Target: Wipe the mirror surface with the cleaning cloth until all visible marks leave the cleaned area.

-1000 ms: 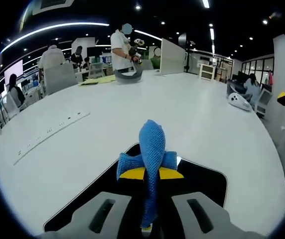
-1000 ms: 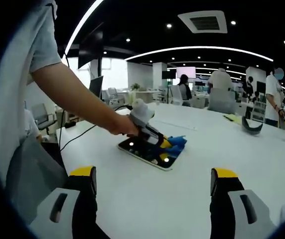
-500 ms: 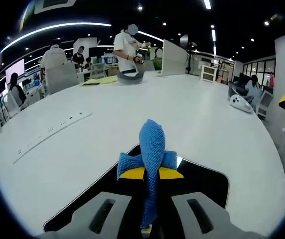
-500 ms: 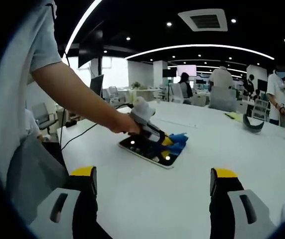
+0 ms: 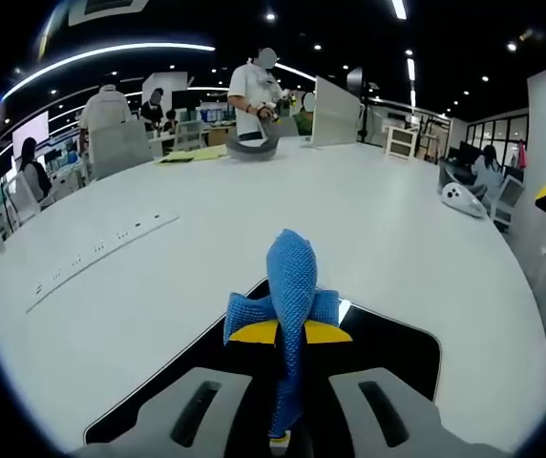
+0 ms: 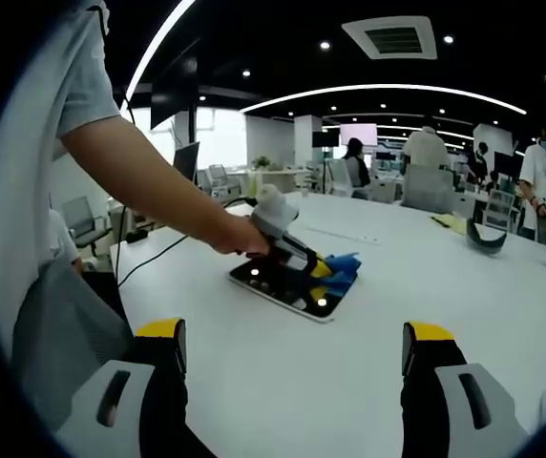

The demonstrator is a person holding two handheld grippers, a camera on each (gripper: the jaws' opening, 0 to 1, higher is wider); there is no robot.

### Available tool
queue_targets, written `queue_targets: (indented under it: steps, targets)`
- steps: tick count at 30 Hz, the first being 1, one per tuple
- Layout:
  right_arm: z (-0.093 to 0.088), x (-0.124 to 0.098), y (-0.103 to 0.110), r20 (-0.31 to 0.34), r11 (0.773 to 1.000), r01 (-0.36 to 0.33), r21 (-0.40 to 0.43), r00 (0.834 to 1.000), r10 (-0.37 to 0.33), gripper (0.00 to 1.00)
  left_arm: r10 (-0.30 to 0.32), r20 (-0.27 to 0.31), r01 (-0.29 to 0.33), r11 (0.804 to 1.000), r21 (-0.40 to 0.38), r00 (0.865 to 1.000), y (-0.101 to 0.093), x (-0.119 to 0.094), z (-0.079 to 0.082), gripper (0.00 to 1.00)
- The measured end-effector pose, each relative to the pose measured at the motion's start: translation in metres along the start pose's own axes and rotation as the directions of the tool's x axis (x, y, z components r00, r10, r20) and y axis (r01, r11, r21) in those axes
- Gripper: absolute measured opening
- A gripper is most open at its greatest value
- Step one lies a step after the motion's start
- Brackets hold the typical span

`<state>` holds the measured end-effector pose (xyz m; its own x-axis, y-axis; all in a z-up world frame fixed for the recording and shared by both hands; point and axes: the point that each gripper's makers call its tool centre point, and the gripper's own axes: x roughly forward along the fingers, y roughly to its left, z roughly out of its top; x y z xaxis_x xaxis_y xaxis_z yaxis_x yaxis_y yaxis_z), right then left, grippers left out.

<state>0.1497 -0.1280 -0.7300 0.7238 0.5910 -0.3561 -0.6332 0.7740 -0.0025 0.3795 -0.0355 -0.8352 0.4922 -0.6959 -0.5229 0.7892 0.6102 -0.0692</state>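
A blue knitted cloth (image 5: 290,301) is pinched upright between the yellow-tipped jaws of my left gripper (image 5: 288,336), which is shut on it. It rests on a flat black mirror (image 5: 392,348) with a white rim lying on the white table. From the right gripper view the same mirror (image 6: 283,285) lies ahead with the cloth (image 6: 340,270) and the left gripper (image 6: 302,267) on it, held by a person's hand. My right gripper (image 6: 292,348) hangs over bare table in front of the mirror, jaws wide apart and open.
The large white table (image 5: 197,248) has an inset strip (image 5: 96,253) at the left and a white device (image 5: 462,197) at the far right. A grey curved object (image 5: 251,145) and yellow paper lie at the far edge. People and chairs stand beyond.
The cloth and left gripper hold the same spot on the mirror. A person at the far table edge has shifted slightly right. The right gripper stays put.
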Motion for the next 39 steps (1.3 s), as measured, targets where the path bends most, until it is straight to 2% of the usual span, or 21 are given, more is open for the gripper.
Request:
queue_targets:
  steps: [8, 11, 18, 25, 27, 35, 39]
  targets:
    - [-0.006, -0.002, 0.001, -0.010, 1.000, -0.002, 0.005, 1.000, 0.002, 0.94, 0.019, -0.010, -0.019, 1.000, -0.014, 1.000, 0.001, -0.001, 0.000, 0.05]
    - [-0.005, -0.003, 0.000, -0.004, 1.000, 0.003, 0.025, 1.000, -0.003, 0.93, 0.034, -0.004, -0.034, 0.995, -0.090, 0.999, 0.008, -0.004, -0.002, 0.05]
    - [-0.006, -0.002, 0.002, -0.008, 1.000, -0.002, 0.023, 1.000, 0.002, 0.93, 0.038, -0.002, -0.038, 0.997, -0.066, 0.999, 0.013, -0.007, -0.004, 0.05]
    - [-0.006, -0.001, 0.002, -0.010, 1.000, 0.002, 0.005, 1.000, -0.002, 0.93, 0.047, 0.034, -0.042, 0.990, -0.134, 0.998, 0.019, -0.008, -0.007, 0.05]
    - [-0.006, 0.000, 0.002, -0.010, 1.000, 0.003, 0.003, 1.000, -0.003, 0.93, 0.047, 0.034, -0.043, 0.992, -0.118, 0.998, 0.017, -0.008, -0.007, 0.05]
    - [0.000, -0.002, -0.003, 0.017, 0.999, 0.034, -0.012, 0.999, -0.034, 0.92, 0.041, 0.042, -0.035, 0.990, -0.137, 0.998, 0.017, -0.011, -0.009, 0.06]
    - [-0.002, -0.001, -0.005, 0.011, 0.999, 0.040, 0.003, 0.999, -0.040, 0.93, 0.041, 0.042, -0.035, 0.990, -0.138, 0.998, 0.017, -0.013, -0.010, 0.06]
